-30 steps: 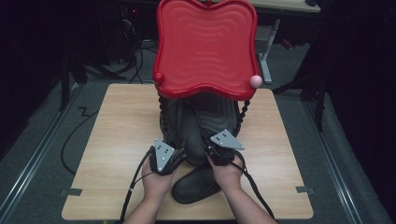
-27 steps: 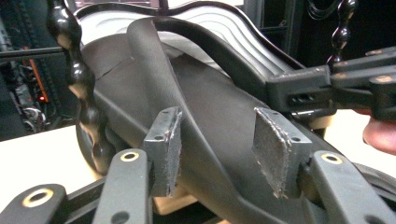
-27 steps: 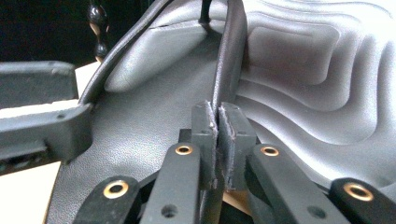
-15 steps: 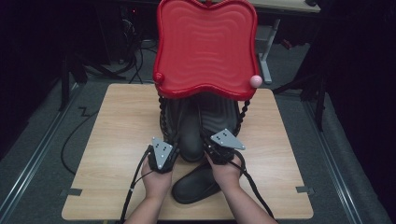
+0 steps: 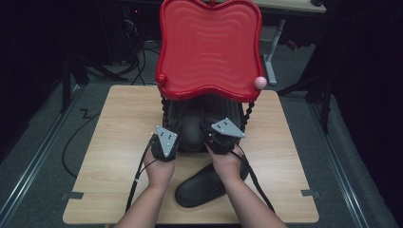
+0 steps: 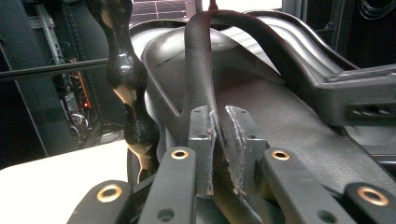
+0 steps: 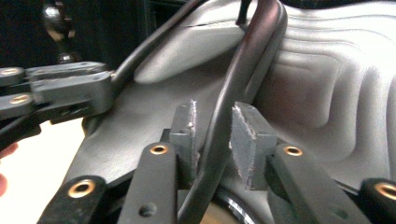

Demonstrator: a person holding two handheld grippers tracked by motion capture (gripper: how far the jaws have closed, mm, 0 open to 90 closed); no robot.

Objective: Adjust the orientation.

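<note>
Centre of the high frame: a dark shoe (image 5: 192,128) is standing on the worktop (image 5: 109,142) under a red tray (image 5: 209,47), with a second shoe (image 5: 209,183) lying at lower centre between the person's forearms. The left claw (image 6: 223,140) is pinching the shoe's back strap (image 6: 198,79) — jaws nearly together on it. The right claw (image 7: 212,140) is straddling the same strap (image 7: 243,79), jaws apart, pads not visibly pressing. Judgement: the strap is being spread or pulled. To do this well, the right jaws should be closing fully before any pull — then both hands drawing evenly, so the rubber is not slipping out.
</note>
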